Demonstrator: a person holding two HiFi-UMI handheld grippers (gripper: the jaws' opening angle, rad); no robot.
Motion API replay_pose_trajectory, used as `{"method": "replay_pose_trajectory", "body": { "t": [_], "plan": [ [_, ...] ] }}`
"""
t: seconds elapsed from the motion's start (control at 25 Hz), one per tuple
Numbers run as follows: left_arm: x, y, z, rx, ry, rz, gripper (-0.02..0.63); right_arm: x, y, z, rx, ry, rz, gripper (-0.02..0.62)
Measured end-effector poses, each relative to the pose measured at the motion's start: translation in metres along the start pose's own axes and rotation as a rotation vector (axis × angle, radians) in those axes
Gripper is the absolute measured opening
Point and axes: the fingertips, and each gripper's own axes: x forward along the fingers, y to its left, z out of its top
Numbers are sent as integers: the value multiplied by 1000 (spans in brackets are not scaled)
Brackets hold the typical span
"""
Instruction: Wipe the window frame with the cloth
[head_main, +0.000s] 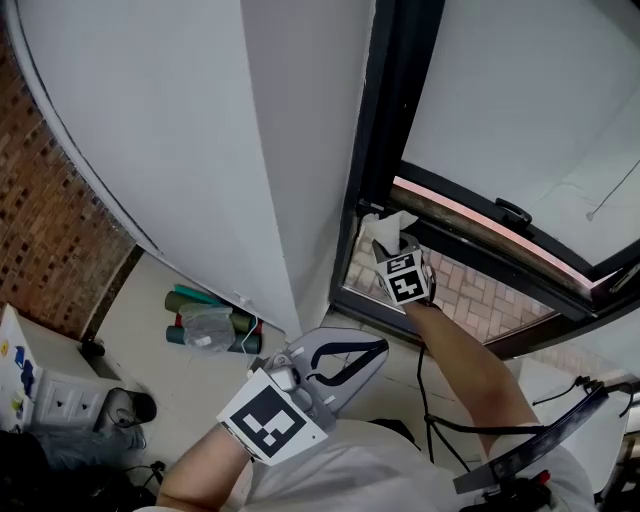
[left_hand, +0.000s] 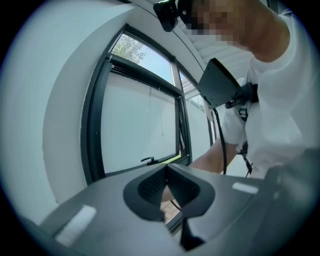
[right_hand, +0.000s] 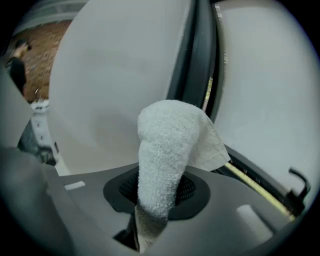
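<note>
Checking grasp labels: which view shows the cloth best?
Right gripper view: the white cloth fills the centre, clamped in the right gripper, its tip up by the dark window frame. Head view shows only a small white bit past that gripper at the frame's corner. Left gripper view shows none of it.

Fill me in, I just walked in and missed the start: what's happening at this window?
A person holds a gripper in each hand. The right tongs are shut on a white cloth, held up at the lower corner of the dark window frame. Whether the cloth touches the frame is unclear. The left tongs are shut on nothing and hang low, near the person's body.
</note>
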Motion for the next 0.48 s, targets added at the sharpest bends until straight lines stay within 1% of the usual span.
{"method": "replay_pose_trajectory", "body": {
  "t": [0.08, 0.12, 0.2, 0.32, 0.48],
  "plan": [
    [3, -2, 2, 2, -9, -10, 17, -2, 13, 5, -222, 75, 63, 101],
    [4, -3, 2, 4, -9, -14, 17, 0, 17, 7, -316, 116, 96, 101],
    [5, -4, 0, 1, -14, -18, 17, 6, 16, 10, -459, 193, 155, 101],
    [7, -3, -2, 4, -40, -9, 17, 12, 0, 28, -575, 268, 201, 101],
    [-4, -11, 6, 15, -63, -11, 17, -7, -16, 76, -703, 326, 191, 101]
  ]
}}
